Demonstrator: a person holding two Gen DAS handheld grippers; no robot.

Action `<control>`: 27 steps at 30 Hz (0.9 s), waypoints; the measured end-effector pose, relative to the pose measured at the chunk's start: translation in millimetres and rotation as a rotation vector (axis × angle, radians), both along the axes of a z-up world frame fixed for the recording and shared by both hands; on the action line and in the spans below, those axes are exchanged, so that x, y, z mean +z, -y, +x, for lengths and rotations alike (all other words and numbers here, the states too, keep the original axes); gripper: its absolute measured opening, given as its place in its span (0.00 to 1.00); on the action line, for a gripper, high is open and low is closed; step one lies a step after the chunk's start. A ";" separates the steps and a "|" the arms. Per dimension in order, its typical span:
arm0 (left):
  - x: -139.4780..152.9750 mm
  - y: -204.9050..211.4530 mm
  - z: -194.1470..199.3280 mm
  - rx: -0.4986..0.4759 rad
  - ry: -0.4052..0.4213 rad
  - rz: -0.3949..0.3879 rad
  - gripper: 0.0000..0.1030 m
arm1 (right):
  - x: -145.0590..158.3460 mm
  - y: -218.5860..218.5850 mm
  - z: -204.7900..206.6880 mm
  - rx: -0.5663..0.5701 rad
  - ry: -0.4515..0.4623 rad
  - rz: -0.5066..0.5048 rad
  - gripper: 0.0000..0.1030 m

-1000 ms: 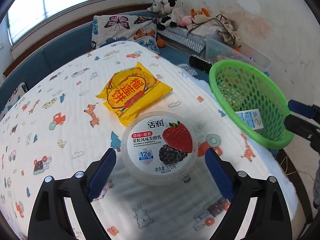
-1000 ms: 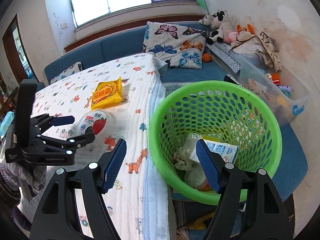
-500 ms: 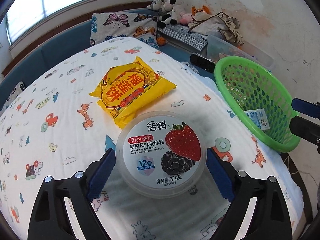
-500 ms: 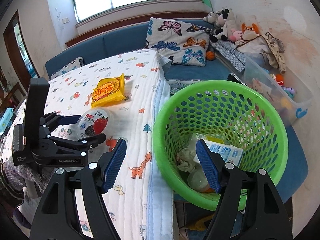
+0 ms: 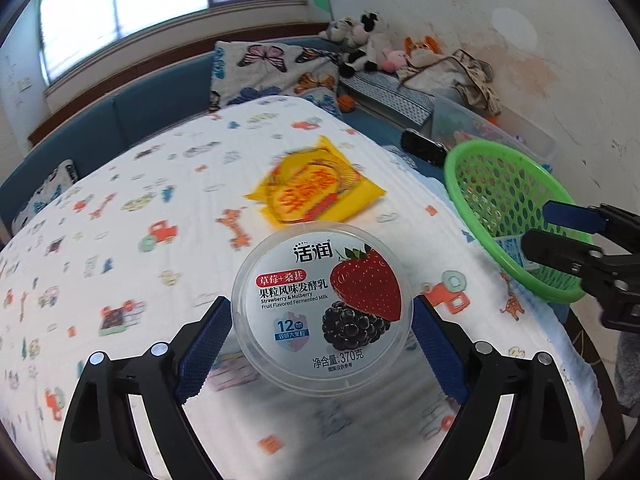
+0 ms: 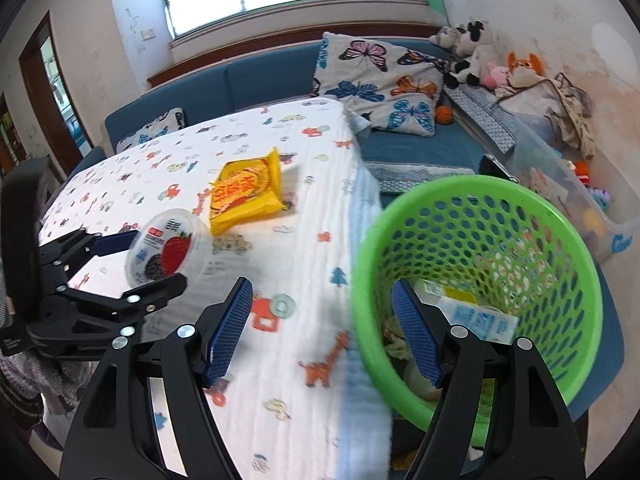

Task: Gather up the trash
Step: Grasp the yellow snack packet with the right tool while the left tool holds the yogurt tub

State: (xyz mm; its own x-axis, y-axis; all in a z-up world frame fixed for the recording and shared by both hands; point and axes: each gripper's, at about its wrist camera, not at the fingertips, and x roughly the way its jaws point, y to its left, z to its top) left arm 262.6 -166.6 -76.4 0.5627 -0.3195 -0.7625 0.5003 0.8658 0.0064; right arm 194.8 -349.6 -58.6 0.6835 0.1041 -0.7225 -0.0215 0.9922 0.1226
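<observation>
A round yogurt tub (image 5: 320, 304) with a strawberry and mulberry lid sits between the blue pads of my left gripper (image 5: 320, 320), which press on both its sides. In the right wrist view the tub (image 6: 164, 250) is tilted and a little above the patterned tablecloth, in the left gripper (image 6: 152, 260). A yellow snack wrapper (image 5: 316, 192) lies flat just beyond it. The green mesh basket (image 6: 480, 184) stands off the table's right edge with a milk carton (image 6: 476, 316) and crumpled trash inside. My right gripper (image 6: 322, 332) is open and holds nothing, near the basket's left rim.
The table wears a white cloth (image 5: 120, 240) printed with small cars and animals. Behind it run a blue sofa (image 6: 260, 76) with a butterfly pillow (image 6: 380, 80), plush toys (image 6: 468, 52) and a clear storage bin (image 6: 560, 184) along the right wall.
My left gripper moved in around the yogurt tub and took hold of it; the tub now sits tilted off the cloth. The right gripper drifted left, so the basket lies further right.
</observation>
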 end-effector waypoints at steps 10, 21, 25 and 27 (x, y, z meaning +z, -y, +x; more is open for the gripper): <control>14.6 -48.3 -3.7 0.107 0.019 0.013 0.84 | -2.5 -33.9 41.7 0.073 -0.010 -0.008 0.70; 25.1 -95.3 -5.8 0.200 0.020 -0.023 0.84 | -12.8 -64.2 92.4 0.122 -0.036 -0.012 0.70; 24.9 -106.1 -6.4 0.220 0.021 -0.027 0.84 | -19.4 -69.9 115.6 0.118 -0.051 -0.007 0.76; 24.0 -110.7 -6.0 0.228 0.018 -0.032 0.84 | -23.8 -71.4 125.0 0.121 -0.065 0.003 0.76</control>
